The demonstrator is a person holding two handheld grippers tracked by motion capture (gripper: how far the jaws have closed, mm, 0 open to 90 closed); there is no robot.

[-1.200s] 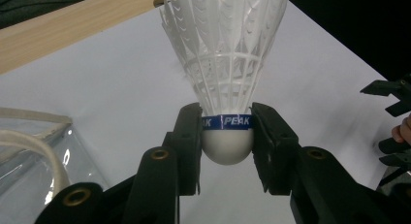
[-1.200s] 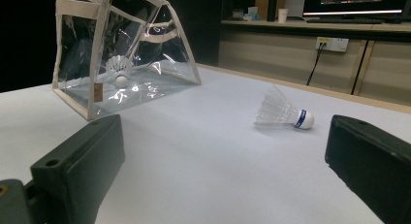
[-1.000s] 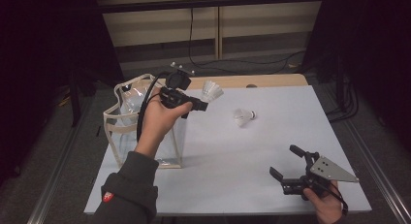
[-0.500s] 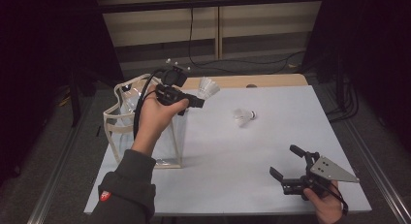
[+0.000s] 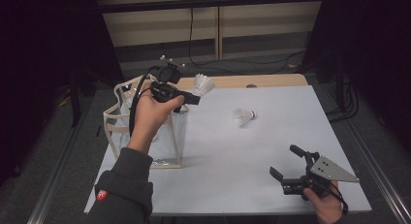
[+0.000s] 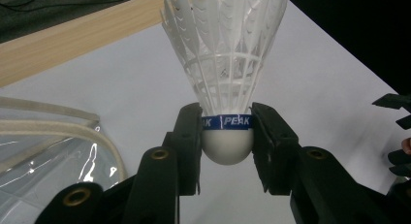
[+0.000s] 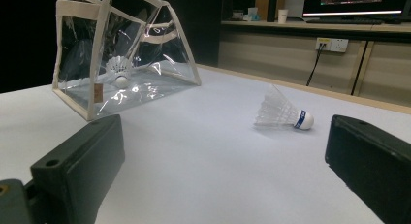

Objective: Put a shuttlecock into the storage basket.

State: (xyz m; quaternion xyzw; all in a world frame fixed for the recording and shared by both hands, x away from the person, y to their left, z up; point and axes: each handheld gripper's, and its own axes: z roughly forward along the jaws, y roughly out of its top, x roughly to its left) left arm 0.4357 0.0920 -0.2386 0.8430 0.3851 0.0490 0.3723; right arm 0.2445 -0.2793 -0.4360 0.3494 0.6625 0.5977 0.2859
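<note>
From my remote seat I see a white table (image 5: 228, 156) running from the near edge to a wooden strip at the far side. On its left part stands a clear plastic bag (image 5: 145, 132) with cream trim, its mouth open upward; in the right gripper view one shuttlecock inside the bag (image 7: 118, 70) lies at its bottom, cork toward the camera. My left gripper (image 5: 191, 99) is raised just right of the bag's top, near the table's far edge, and its jaws are clamped on the held shuttlecock (image 5: 204, 83). In the left gripper view the two black pads press on either side of the rounded white cork, right at its blue band, so the held shuttlecock's long axis runs straight out along the jaws, cork toward the gripper and feather skirt fanning away from it; in the high view the skirt points to the right and a little far. My right gripper (image 5: 286, 163) rests low at the near right corner of the table, its jaws wide apart with nothing between them. A loose shuttlecock (image 5: 243, 116) lies on its side near the table's middle, well apart from both grippers, cork pointing right, feathers left.
</note>
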